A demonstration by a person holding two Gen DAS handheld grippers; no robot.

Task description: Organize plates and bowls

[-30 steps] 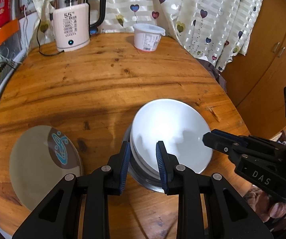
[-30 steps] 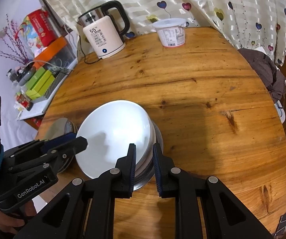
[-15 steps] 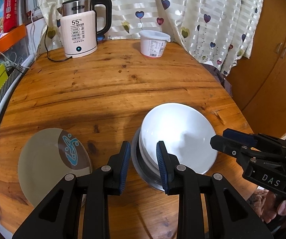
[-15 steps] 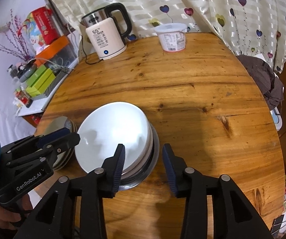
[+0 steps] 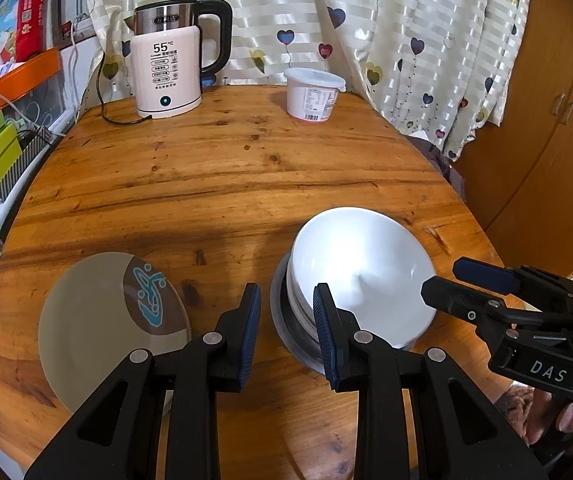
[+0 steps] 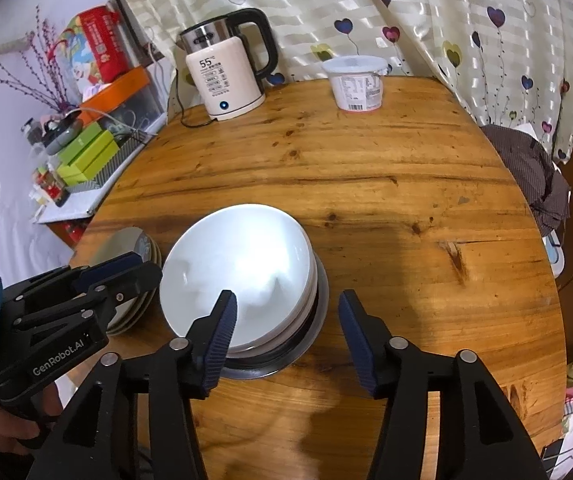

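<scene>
A white bowl (image 5: 360, 270) sits on top of a stack of bowls inside a metal bowl (image 5: 286, 330) near the table's front edge; it also shows in the right wrist view (image 6: 238, 268). A beige plate with a blue motif (image 5: 106, 316) lies to its left, stacked on others (image 6: 126, 242). My left gripper (image 5: 286, 330) is open and empty, just in front of the stack's left rim. My right gripper (image 6: 286, 328) is open wide and empty, in front of the stack.
A round wooden table (image 5: 226, 168) carries a white electric kettle (image 5: 168, 74) and a lidded white tub (image 5: 313, 94) at the back. Curtains hang behind. Boxes and a shelf stand at the left. A wooden cabinet (image 5: 546, 120) stands at the right.
My right gripper opened from nearly shut at the bowl's rim to wide open and drew back. My left gripper widened slightly and also drew back. The white bowl stays on the stack.
</scene>
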